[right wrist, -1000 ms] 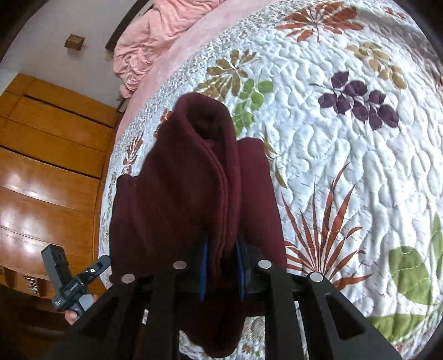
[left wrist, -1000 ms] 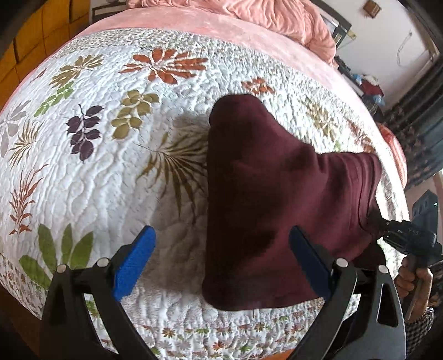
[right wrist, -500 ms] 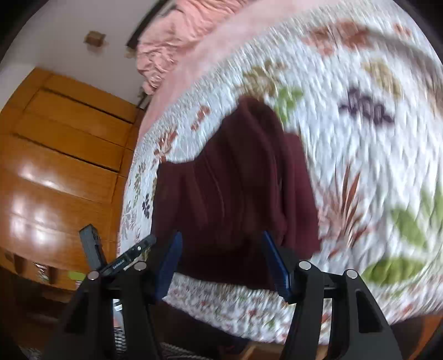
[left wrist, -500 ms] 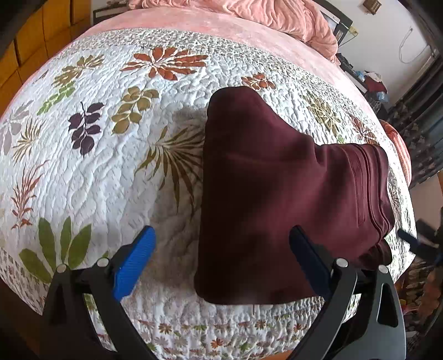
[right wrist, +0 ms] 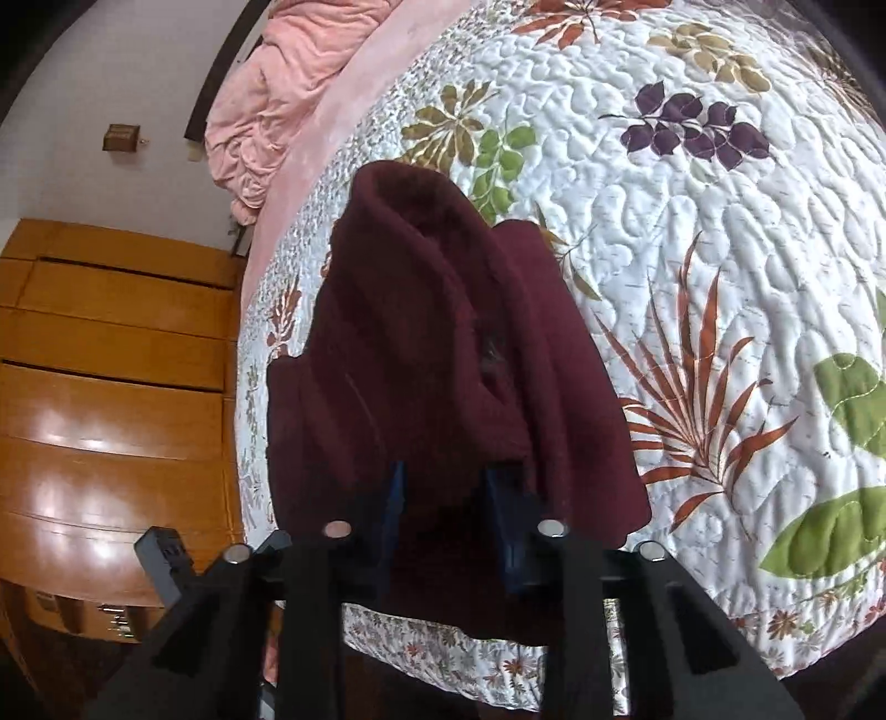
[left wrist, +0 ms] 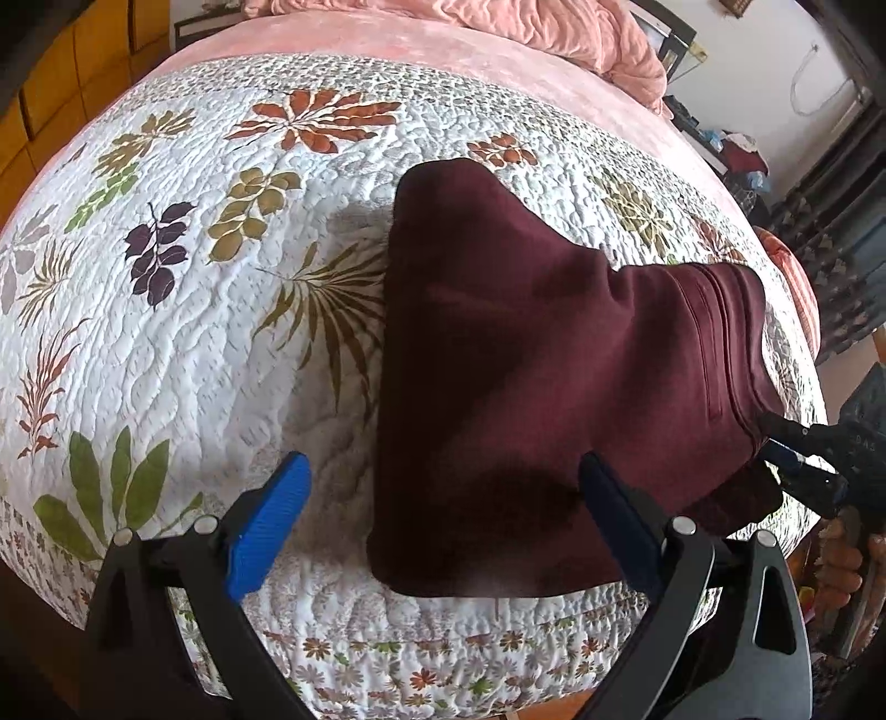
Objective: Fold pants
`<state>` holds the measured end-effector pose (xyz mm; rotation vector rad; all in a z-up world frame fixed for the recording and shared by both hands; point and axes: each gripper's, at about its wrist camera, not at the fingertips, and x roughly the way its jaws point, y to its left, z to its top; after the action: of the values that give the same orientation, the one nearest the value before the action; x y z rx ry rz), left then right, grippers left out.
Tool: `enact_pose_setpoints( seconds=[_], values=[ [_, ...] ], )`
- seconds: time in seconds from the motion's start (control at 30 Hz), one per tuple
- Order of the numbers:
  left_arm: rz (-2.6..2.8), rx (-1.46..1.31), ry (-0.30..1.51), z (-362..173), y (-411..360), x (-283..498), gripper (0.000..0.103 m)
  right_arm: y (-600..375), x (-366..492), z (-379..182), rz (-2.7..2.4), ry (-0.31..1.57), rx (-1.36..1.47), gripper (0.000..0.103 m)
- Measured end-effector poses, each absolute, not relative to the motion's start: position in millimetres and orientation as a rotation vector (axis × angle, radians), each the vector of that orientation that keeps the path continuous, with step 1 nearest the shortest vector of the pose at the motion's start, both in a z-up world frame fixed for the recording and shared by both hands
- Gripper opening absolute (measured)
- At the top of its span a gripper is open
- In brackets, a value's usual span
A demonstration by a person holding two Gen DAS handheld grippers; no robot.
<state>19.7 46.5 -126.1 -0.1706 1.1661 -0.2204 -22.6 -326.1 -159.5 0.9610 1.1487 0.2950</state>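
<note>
Two grippers work the near edge of the bed: the left gripper hangs with its blue fingers spread wide over the pants' near hem, gripping nothing, while the right gripper is pinching the pants' waistband corner on the right. The maroon pants lie folded on the leafy quilt, stretching away toward the pink blanket at the far end.

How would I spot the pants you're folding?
Find the bed's white quilt printed with coloured leaves. Near its front edge lies a folded bundle, the pants: plain dark maroon, thick and fleecy, the only unpatterned thing on the quilt.
</note>
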Motion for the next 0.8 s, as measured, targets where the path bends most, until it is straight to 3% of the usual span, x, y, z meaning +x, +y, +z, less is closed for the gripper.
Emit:
enact_pose_setpoints(
  seconds=[0.33, 0.43, 0.6, 0.8],
  values=[
    [-0.21, -0.194, 1.148, -122, 49, 21, 0.097, -320, -71, -86, 0.428, 1.02, 0.825, 0.024],
    [-0.205, -0.189, 1.14, -119, 49, 23, 0.097, -316, -78, -101, 0.4, 1.077, 0.789, 0.024],
    [-0.208, -0.148, 1.153, -123, 39, 30, 0.097, -320, -71, -174, 0.332, 1.228, 0.848, 0.024],
    [-0.168, -0.062, 1.2, -132, 32, 38, 0.097, -321, -75, -141, 0.362, 1.197, 0.706, 0.039]
  ],
)
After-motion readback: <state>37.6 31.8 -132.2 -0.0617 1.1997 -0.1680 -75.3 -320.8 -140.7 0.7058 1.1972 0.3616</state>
